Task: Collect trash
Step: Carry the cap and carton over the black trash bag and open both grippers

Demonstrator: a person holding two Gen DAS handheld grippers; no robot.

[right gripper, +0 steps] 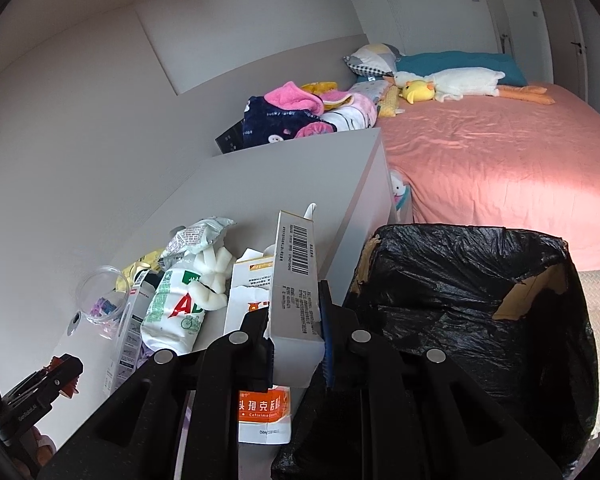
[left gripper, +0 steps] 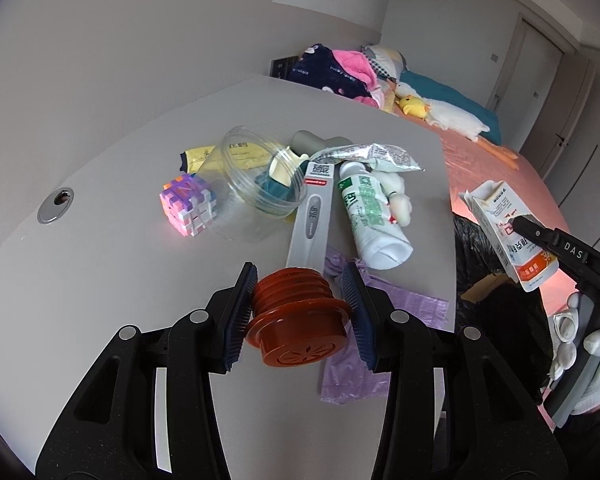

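Left tool (left gripper: pixel 302 304) is pinching the ribbed orange-red plastic lid (left gripper: pixel 298 320) above the grey table (left gripper: pixel 100 280); it's rigid and light, so the threaded sides are taking the grip fine. Right tool (right gripper: pixel 294 344) is clamping the torn white-and-orange cardboard medicine box (right gripper: pixel 296 280) beside the black-bag-lined cardboard bin (right gripper: pixel 480 300). It's flimsy and crushable, so squeezing the flat faces is probably safest.

My left wrist camera sits just behind my left gripper (left gripper: pixel 302 300), looking forward and down along its fingers, close over the grey tabletop (left gripper: pixel 112 248), with the pink bed (left gripper: pixel 512 184) beyond. My right wrist camera sits behind my right gripper (right gripper: pixel 296 320), facing down past the table's edge toward the black-lined cardboard bin (right gripper: pixel 460 288). Both views share the white-and-green plastic pouch (left gripper: pixel 374 216) (right gripper: pixel 172 308), the clear round plastic container (left gripper: pixel 260 172) (right gripper: pixel 100 296) and the bed.
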